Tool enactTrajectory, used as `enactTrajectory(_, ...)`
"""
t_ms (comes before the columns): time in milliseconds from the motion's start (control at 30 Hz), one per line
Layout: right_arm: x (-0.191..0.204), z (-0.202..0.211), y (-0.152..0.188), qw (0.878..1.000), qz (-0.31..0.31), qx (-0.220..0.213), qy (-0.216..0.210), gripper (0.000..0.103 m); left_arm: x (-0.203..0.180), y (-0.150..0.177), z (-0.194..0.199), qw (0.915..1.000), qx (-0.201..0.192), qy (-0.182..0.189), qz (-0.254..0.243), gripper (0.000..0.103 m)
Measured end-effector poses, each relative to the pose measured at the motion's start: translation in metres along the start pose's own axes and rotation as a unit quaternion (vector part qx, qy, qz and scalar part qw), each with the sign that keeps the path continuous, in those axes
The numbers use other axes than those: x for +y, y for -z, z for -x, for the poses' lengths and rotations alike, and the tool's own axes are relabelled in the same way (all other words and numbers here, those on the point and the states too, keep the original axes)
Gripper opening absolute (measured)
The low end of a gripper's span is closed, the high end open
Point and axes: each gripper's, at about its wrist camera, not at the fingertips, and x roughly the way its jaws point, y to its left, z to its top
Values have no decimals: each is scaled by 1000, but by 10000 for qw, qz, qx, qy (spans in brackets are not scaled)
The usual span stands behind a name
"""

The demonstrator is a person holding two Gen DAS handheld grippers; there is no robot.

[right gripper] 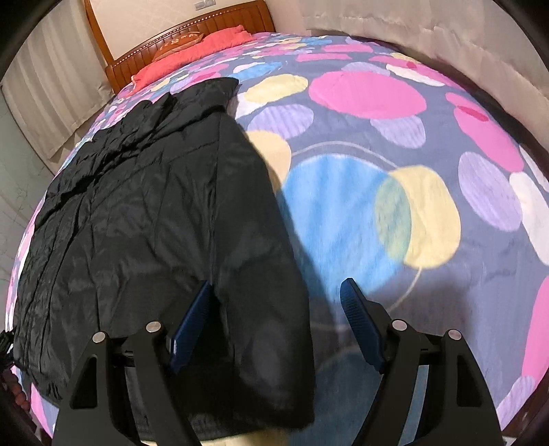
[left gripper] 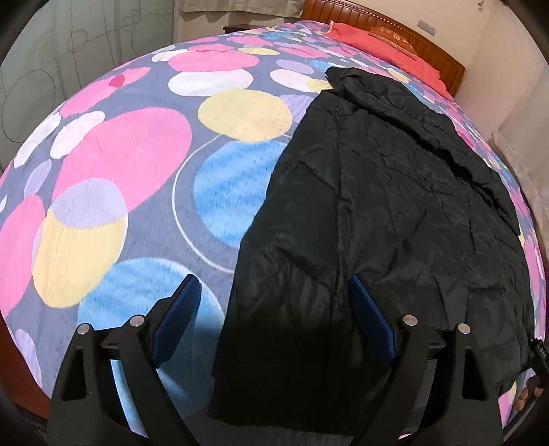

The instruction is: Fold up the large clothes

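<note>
Jacket, black quilted nylon (left gripper: 377, 206), lies on patterned bed (left gripper: 137, 154): light, soft, probably slippery. Both fingers wide, empty; near hem the likely hold.

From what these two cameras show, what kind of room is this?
Most likely a home bedroom. A large bed fills both views, covered by a spread with coloured circles. A wooden headboard stands at its far end with a red pillow before it, and a black jacket lies spread on the bed.

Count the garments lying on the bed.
1: a black quilted jacket spread lengthwise on the circle-patterned bedspread, its hem at the near edge. Anything beneath it would be hidden.
</note>
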Motion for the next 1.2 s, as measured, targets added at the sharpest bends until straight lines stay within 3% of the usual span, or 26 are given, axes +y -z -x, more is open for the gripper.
enactTrajectory(267,1,11,20,9997,-92,11,-211,74,-4,15,7,9998,-17,213,-23,86)
enactTrajectory(367,7,14,24,9996,-47,24,-277,62,-8,19,9,9993,5,357,-58,73)
enactTrajectory(567,12,16,27,9993,-21,-12,-373,47,-14,22,12,9990,4,438,-90,68)
enactTrajectory(667,13,17,28,9992,22,-33,-390,47,-14,22,12,9990,3,437,-111,68)
enactTrajectory(733,10,17,28,9989,-59,-32,-469,48,-14,22,11,9991,7,421,-75,76)
enactTrajectory(867,3,18,30,9976,-271,11,-631,55,-15,25,13,9987,26,499,-90,76)
enactTrajectory(1000,6,20,34,9981,-179,24,-593,54,-12,28,16,9982,-39,595,-32,54)
enactTrajectory(1100,9,22,36,9979,-125,27,-641,41,-8,30,20,9967,-84,812,34,33)
enactTrajectory(1200,14,26,37,9976,-40,-25,-693,26,-9,31,24,9959,-147,889,24,21)
